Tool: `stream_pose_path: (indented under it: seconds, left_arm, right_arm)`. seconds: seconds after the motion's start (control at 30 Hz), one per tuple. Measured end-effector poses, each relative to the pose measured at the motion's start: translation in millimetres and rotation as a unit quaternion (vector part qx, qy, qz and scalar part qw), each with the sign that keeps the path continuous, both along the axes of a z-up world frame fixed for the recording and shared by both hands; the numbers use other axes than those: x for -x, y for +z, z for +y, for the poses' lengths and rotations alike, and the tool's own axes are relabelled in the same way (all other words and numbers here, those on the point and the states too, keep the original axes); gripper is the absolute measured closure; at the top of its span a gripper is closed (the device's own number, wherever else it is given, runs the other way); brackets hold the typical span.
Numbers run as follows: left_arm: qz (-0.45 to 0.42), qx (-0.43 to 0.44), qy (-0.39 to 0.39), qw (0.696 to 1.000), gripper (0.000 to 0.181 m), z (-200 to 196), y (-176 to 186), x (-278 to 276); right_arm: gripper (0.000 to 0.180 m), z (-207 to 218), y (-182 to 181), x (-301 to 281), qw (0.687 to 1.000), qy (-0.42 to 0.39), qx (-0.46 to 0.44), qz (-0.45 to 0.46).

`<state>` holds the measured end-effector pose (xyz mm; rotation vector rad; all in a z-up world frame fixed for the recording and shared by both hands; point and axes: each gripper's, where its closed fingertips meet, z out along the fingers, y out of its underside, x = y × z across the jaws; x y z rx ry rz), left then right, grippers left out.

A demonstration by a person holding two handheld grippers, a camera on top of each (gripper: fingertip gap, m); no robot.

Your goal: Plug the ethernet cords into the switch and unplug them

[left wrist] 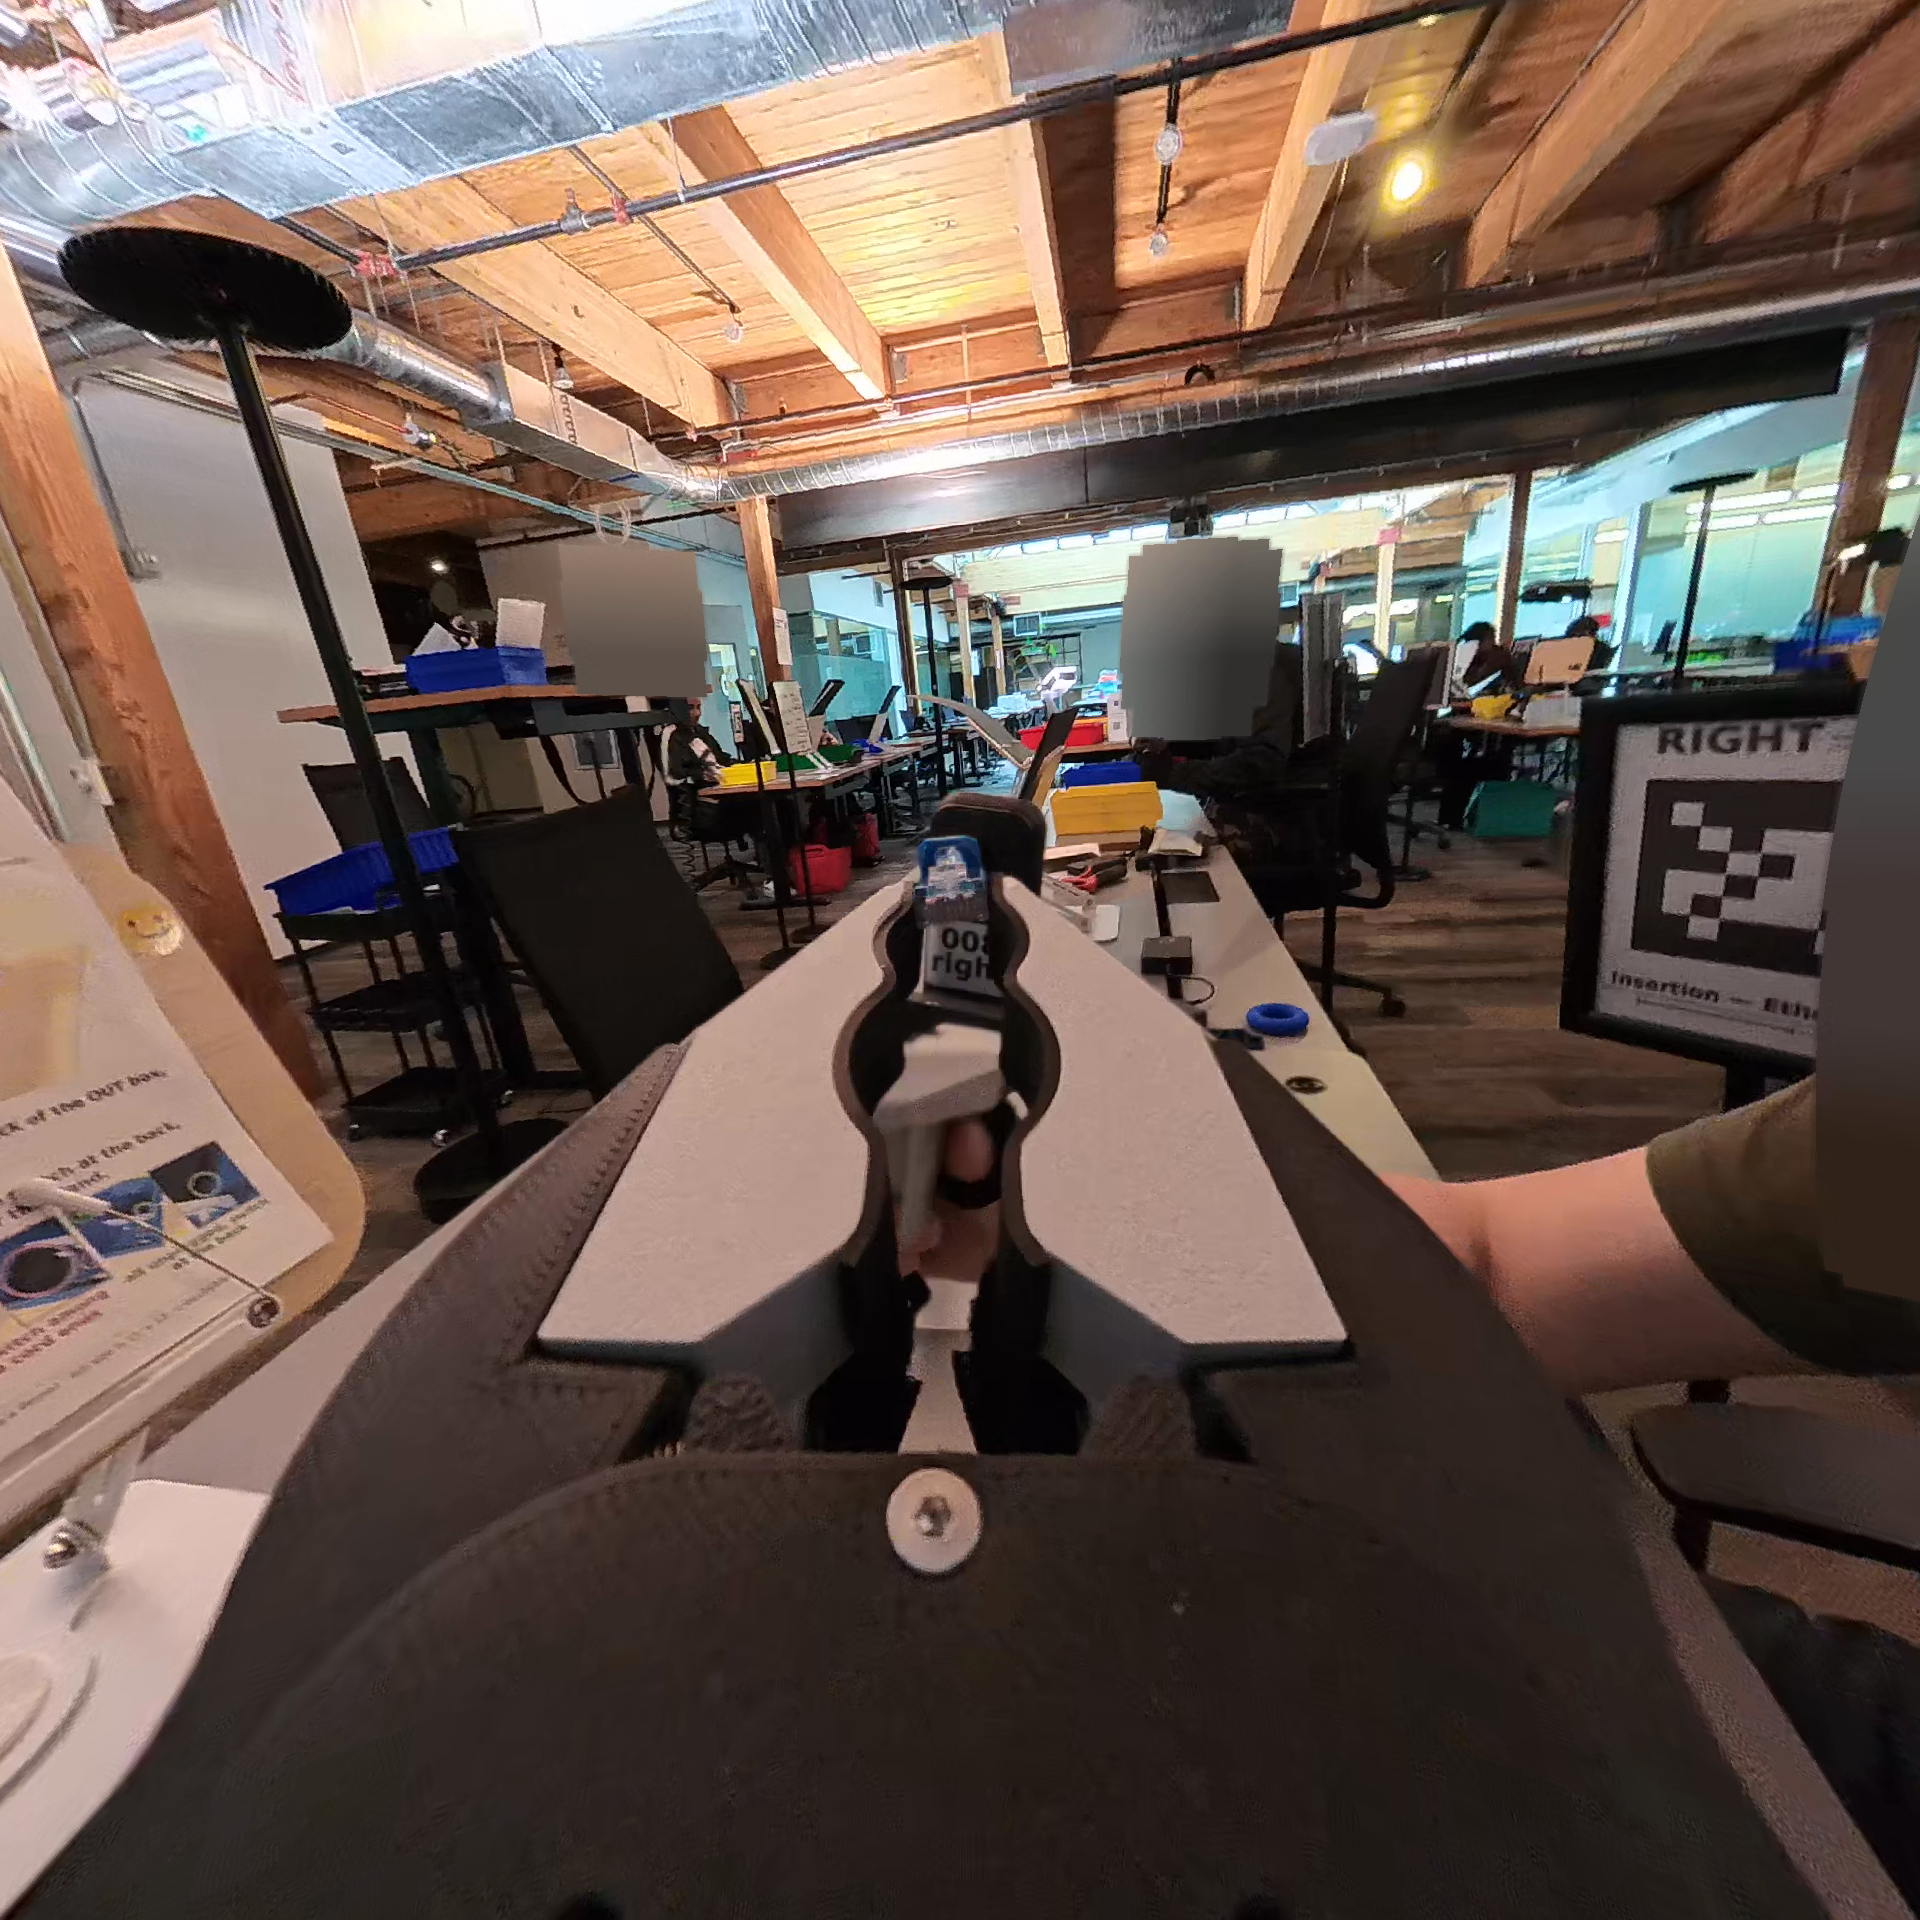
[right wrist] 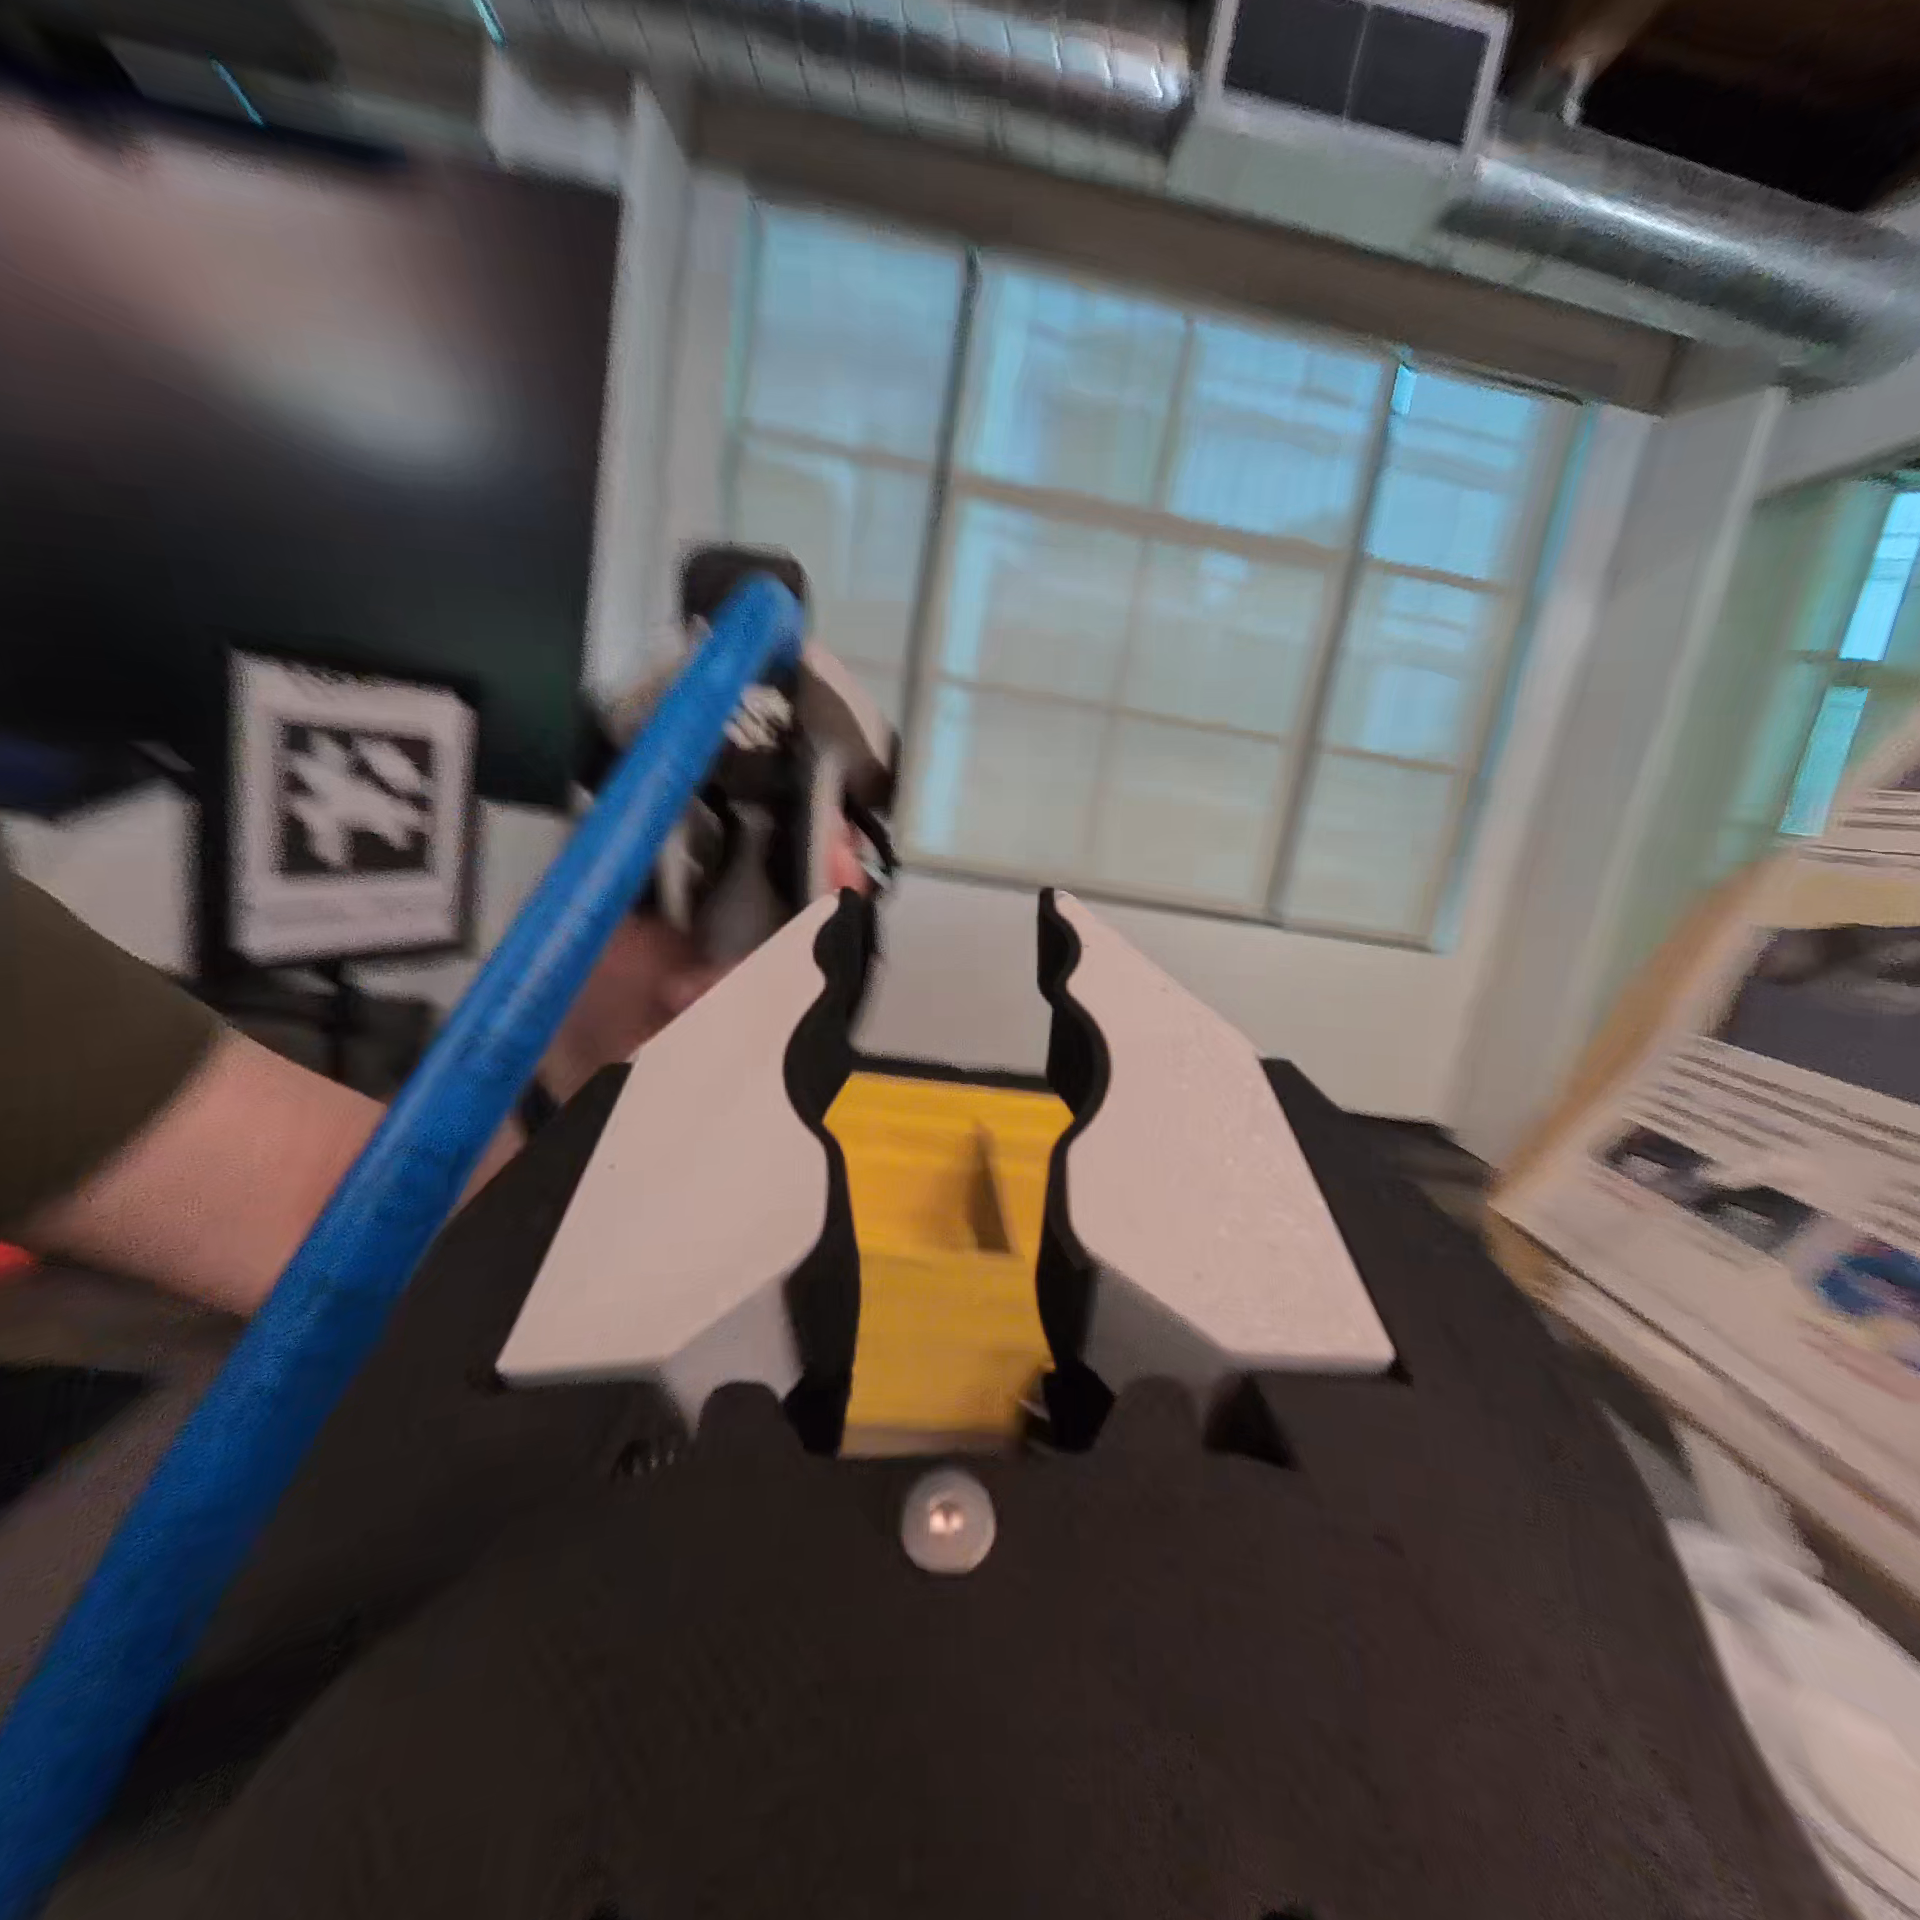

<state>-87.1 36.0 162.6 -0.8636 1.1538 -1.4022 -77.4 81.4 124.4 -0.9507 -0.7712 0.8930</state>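
Left wrist view first: my left tool (left wrist: 961, 914) has its fingers pressed nearly together on a blue cord plug (left wrist: 951, 871) at the tips. It points out over a long counter (left wrist: 1242, 966) into the workshop, with the other tool's grey handle showing through the gap. No switch in sight.

Right wrist view, badly blurred: my right tool (right wrist: 954, 914) is spread, pinching nothing, only a yellow block (right wrist: 940, 1195) low between the fingers. The blue ethernet cord (right wrist: 447, 1122) runs diagonally to the left tool (right wrist: 774, 769).

I'd judge we're between ports; next I must swing down, find the switch and line up the plug.
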Motion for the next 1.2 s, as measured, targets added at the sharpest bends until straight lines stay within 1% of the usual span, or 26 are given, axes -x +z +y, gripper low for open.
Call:
stream_pose_path:
  seconds: [0.07,0.13,0.33,0.4,0.47,0.53,0.6,0.7,0.83,0.93,0.97,1.03,1.1,1.2]
  left_arm:
    - [0.0,-0.018,0.002,1.0,0.171,-6.9,4.8,3.9]
    - [0.002,-0.033,-0.008,0.999,0.17,-18.1,9.6,7.9]
    - [-0.001,-0.055,-0.054,0.997,0.171,-57.7,23.0,17.8]
    - [0.001,-0.049,-0.077,0.996,0.171,-70.5,24.1,17.8]
    - [0.005,-0.042,-0.101,0.994,0.171,-80.0,23.7,17.0]
    - [0.008,-0.032,-0.112,0.993,0.171,-81.8,22.5,15.3]
    - [0.015,-0.038,-0.087,0.995,0.171,-71.4,18.5,11.3]
    - [0.031,-0.048,-0.04,0.998,0.171,-48.4,12.6,8.7]
    - [0.062,-0.02,-0.034,0.997,0.171,-27.5,4.0,7.3]
    - [0.077,-0.009,-0.027,0.997,0.171,-14.0,-3.1,5.4]
    - [0.08,-0.003,-0.028,0.996,0.171,-10.9,-4.4,5.1]
    - [0.083,0.004,-0.028,0.996,0.171,-5.7,-6.5,4.8]
    - [0.091,0.002,-0.022,0.996,0.171,-1.6,-9.7,4.2]
    - [0.097,-0.005,-0.013,0.995,0.171,2.9,-11.5,5.4]
  right_arm:
    - [0.147,23.5,-13.8,-12.3,0.992,-0.107,-0.012,-0.059]
    - [0.146,37.1,-17.7,-26.9,0.98,-0.178,-0.024,-0.081]
    - [0.145,34.1,-6.4,-38.9,0.976,-0.204,-0.045,-0.06]
    - [0.138,33.0,-6.6,-34.9,0.971,-0.219,-0.065,-0.069]
    - [0.131,27.3,-10.2,-20.1,0.965,-0.223,-0.103,-0.097]
    - [0.121,15.7,-15.8,2.9,0.961,-0.2,-0.141,-0.128]
    - [0.115,0.8,-18.4,24.1,0.964,-0.161,-0.163,-0.136]
    - [0.116,-21.0,-8.3,36.8,0.972,-0.115,-0.18,-0.101]
    - [0.109,-43.5,7.3,37.4,0.98,-0.057,-0.183,-0.058]
    - [0.11,-55.1,23.4,29.9,0.986,-0.019,-0.167,-0.008]
    - [0.111,-54.7,27.0,27.6,0.988,-0.013,-0.154,0.002]
    - [0.121,-52.6,29.7,24.8,0.991,-0.008,-0.132,0.006]
    - [0.136,-50.2,27.7,25.3,0.994,0.004,-0.11,-0.004]
    - [0.141,-46.0,25.1,25.6,0.997,0.035,-0.066,-0.004]
